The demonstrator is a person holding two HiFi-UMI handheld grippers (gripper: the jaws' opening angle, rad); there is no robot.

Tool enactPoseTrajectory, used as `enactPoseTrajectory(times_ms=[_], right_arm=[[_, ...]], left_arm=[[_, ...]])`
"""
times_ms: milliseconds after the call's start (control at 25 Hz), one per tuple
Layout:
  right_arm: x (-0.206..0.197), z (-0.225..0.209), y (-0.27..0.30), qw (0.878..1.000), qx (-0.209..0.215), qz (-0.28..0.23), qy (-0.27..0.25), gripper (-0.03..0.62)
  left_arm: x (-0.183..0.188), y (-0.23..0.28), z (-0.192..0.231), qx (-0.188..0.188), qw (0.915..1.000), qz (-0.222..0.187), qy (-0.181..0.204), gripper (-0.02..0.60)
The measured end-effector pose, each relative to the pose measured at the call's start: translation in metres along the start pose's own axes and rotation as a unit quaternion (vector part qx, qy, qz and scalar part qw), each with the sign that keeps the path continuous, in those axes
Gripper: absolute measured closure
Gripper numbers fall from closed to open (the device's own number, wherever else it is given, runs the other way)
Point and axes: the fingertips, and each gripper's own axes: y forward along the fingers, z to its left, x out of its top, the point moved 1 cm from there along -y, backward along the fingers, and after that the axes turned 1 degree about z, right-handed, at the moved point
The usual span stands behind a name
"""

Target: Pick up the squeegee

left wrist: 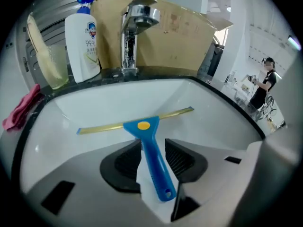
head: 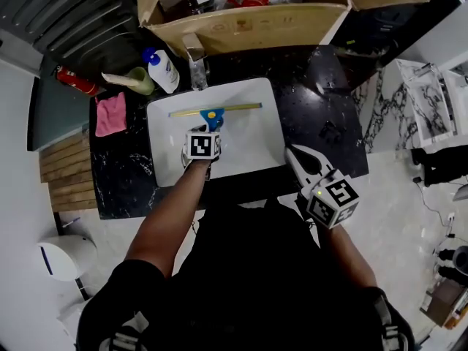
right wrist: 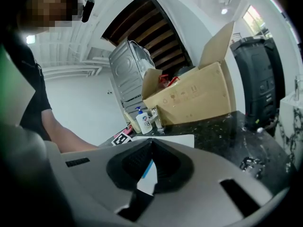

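Observation:
The squeegee has a blue handle and a thin yellow blade, and it lies flat in the white sink with the handle toward me. My left gripper hangs low over the basin, pointing steeply down. In the left gripper view the squeegee runs between the two dark pads of the left gripper, which is open with white gaps beside the handle. My right gripper is over the counter's front right edge, its tips together and empty; the right gripper view shows the right gripper aimed across the counter.
A chrome faucet stands behind the sink, with a white soap bottle, a green cup and a pink cloth to its left. An open cardboard box fills the back. Black stone counter lies to the right.

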Motion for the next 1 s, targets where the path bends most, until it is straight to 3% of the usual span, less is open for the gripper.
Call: enactPoseTrajectory(times_ms=[680, 800, 1000], right_arm=[[-0.01, -0.012, -0.024, 0.999, -0.051, -0.009, 0.009, 0.585], [-0.011, -0.011, -0.026, 0.998, -0.057, -0.008, 0.009, 0.585], [-0.012, -0.009, -0.028, 0.998, -0.06, -0.006, 0.01, 0.585]], left_arm=[[-0.023, 0.05, 0.009, -0.016, 0.9926, 0.069, -0.099, 0.374], [-0.023, 0.054, 0.01, -0.032, 0.9876, 0.07, -0.137, 0.443], [-0.022, 0.044, 0.008, -0.045, 0.985, 0.067, -0.152, 0.445]])
